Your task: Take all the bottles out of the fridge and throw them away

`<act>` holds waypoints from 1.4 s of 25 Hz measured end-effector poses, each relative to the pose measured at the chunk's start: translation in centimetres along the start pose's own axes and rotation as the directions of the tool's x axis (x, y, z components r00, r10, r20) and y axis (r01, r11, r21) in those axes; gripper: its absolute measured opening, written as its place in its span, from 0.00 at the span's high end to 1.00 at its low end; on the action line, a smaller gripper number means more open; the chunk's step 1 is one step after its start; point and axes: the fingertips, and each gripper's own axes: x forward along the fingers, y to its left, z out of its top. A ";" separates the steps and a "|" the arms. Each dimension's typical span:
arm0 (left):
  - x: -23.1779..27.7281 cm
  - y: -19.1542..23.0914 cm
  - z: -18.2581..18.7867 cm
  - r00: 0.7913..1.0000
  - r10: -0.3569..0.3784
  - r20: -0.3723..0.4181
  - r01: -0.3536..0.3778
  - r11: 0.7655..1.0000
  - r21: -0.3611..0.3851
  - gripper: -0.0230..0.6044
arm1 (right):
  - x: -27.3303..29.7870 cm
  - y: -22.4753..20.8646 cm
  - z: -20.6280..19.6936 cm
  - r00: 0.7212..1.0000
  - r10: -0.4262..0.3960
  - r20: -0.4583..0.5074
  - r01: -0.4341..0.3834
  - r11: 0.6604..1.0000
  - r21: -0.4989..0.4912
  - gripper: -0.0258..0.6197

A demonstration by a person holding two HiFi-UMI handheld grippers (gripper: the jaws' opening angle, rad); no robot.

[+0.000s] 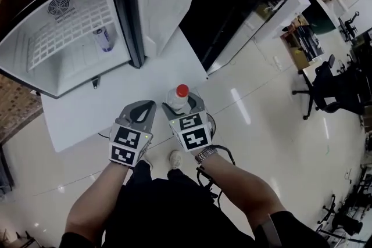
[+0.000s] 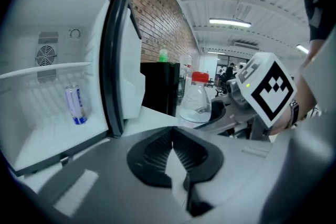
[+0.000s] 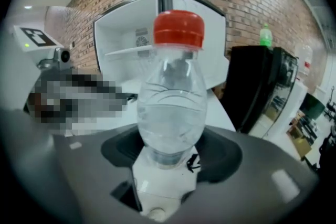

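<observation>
Outside the open fridge point(image 1: 40, 61), in front of the table point(image 1: 87, 113), the right gripper point(image 1: 181, 110) is clamped on one bottle point(image 3: 170, 107): clear plastic, red cap, held upright by its lower part. The left gripper point(image 2: 170, 139) is pressed together on nothing. I judge the throwing away is not yet done; inside the fridge only a small can point(image 1: 103, 39) shows.

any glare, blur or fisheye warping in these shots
Head view: light streaks glare on the glossy floor. Left gripper view: fisheye bows the fridge, and the corners go dark. Right gripper view: the bottle is sharp, while the brick wall curves.
</observation>
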 end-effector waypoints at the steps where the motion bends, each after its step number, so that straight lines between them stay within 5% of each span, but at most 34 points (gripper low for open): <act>1: 0.8 -1.1 0.0 1.000 -0.018 -0.007 0.018 1.000 0.008 0.96 | -0.7 -1.0 -1.0 1.000 -0.014 -0.005 0.014 1.000 0.013 0.50; 14: 9.3 -13.5 -1.6 0.977 -0.181 -0.113 0.190 0.979 0.072 0.96 | -7.0 -11.0 -12.7 0.988 -0.128 -0.092 0.141 0.977 0.162 0.50; 24: 13.4 -19.5 -5.4 0.941 -0.247 -0.233 0.269 0.961 0.069 0.96 | -7.2 -14.3 -21.8 0.972 -0.109 -0.207 0.162 0.952 0.259 0.50; 35: 16.7 -21.0 -11.8 0.893 -0.271 -0.360 0.296 0.955 0.016 0.96 | -3.3 -13.9 -30.8 0.942 -0.026 -0.335 0.156 0.917 0.367 0.50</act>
